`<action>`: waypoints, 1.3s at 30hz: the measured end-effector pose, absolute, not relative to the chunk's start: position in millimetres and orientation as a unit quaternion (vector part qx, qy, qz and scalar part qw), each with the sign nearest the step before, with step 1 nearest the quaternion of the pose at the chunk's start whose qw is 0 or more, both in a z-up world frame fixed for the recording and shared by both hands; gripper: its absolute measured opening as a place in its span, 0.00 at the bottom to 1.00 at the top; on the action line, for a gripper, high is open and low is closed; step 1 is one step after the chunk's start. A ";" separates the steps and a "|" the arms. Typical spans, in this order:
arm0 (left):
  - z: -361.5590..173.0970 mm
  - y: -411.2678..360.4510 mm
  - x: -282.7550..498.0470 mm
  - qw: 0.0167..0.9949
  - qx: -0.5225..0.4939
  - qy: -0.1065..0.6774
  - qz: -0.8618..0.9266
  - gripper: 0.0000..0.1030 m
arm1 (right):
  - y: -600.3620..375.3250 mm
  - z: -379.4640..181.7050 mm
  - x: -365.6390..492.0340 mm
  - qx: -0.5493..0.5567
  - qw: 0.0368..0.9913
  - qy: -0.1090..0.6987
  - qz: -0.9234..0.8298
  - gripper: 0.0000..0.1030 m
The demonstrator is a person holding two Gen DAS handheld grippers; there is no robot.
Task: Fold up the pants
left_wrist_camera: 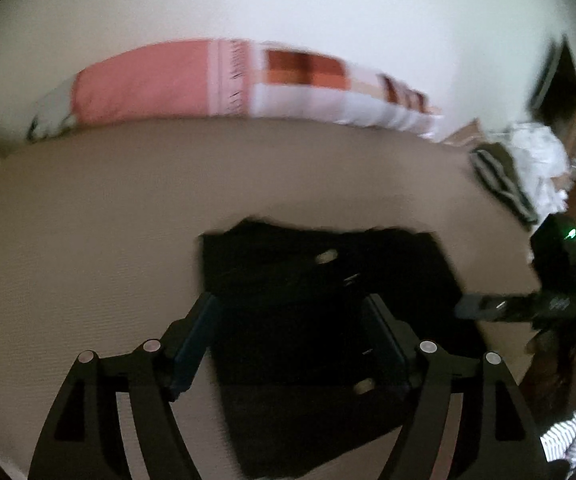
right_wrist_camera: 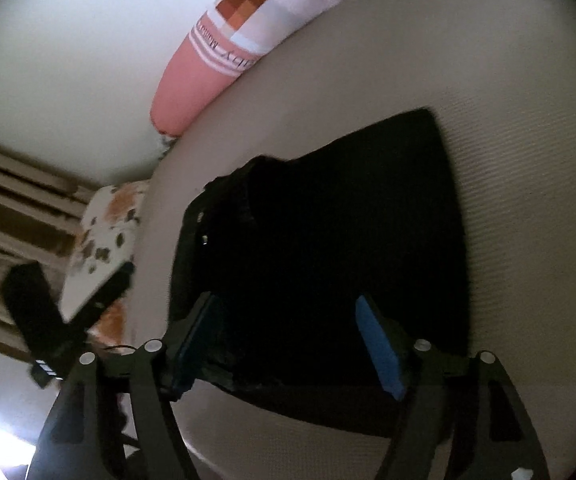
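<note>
Black pants (left_wrist_camera: 308, 264) lie folded into a compact rectangle on the beige bed (left_wrist_camera: 87, 220). My left gripper (left_wrist_camera: 290, 304) hovers over their near half, jaws wide apart, nothing pinched between its pads. Its neighbour, the right gripper (left_wrist_camera: 476, 306), reaches in from the right edge of the pants. In the right wrist view the pants (right_wrist_camera: 348, 220) fill the middle, with a bunched edge at the left. My right gripper (right_wrist_camera: 285, 304) stands open above them, and its blue pads (right_wrist_camera: 380, 344) are bare. The left gripper (right_wrist_camera: 119, 280) shows at the far left.
A long pink and checked bolster (left_wrist_camera: 147, 84) lies along the white wall at the far side of the bed. A striped garment (left_wrist_camera: 500, 176) and white laundry (left_wrist_camera: 536, 152) are heaped at the right. A floral pillow (right_wrist_camera: 103, 240) sits at the bed's left end.
</note>
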State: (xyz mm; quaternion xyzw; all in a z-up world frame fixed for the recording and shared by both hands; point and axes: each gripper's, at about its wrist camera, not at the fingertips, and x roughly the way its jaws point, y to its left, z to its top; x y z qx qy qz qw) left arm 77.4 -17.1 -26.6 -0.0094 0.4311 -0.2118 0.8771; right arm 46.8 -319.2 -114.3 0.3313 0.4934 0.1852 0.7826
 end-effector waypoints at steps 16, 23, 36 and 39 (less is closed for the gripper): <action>-73.6 15.7 81.5 0.862 -0.033 0.480 -0.163 0.73 | -278.1 -130.3 116.7 0.315 0.782 0.489 0.222 0.27; -58.2 8.5 88.8 0.875 -0.042 0.452 -0.168 0.73 | -279.7 -81.0 91.0 0.280 0.820 0.453 0.209 0.11; -59.7 -44.4 105.0 0.870 -0.010 0.449 -0.204 0.73 | -349.5 -108.7 71.6 0.291 0.832 0.469 0.055 0.12; -85.1 -57.5 108.4 0.855 0.023 0.481 -0.195 0.73 | -351.6 -119.2 74.3 0.282 0.835 0.471 0.046 0.20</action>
